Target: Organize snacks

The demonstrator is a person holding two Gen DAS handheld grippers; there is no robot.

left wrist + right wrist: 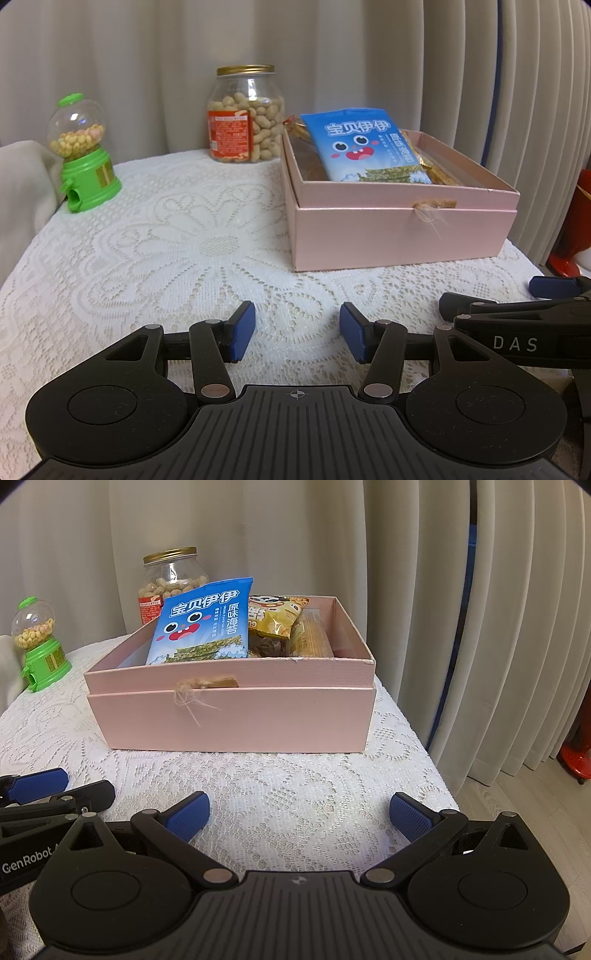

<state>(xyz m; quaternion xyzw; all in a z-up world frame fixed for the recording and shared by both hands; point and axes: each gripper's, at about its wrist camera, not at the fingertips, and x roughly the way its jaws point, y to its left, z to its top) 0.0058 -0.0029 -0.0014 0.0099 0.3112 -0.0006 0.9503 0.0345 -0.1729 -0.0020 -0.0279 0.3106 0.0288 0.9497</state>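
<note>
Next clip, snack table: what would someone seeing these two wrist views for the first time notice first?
The open pink cardboard box at the table's right, with a bright blue cartoon-faced seaweed packet leaning upright inside beside yellow snack bags. Behind it stands a gold-lidded clear jar of peanuts, and at far left a green toy candy dispenser. Both the left gripper and right gripper sit open and empty over the white lace tablecloth.

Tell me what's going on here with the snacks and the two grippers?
Nobody is handling anything right now. The left gripper and right gripper are both open and empty, poised above the white lace tablecloth short of the open pink cardboard box. The box already holds a blue seaweed snack packet leaning upright, a yellow snack bag and other wrapped snacks. Outside the box stand a clear peanut jar with a gold lid and a green toy candy dispenser.
</note>
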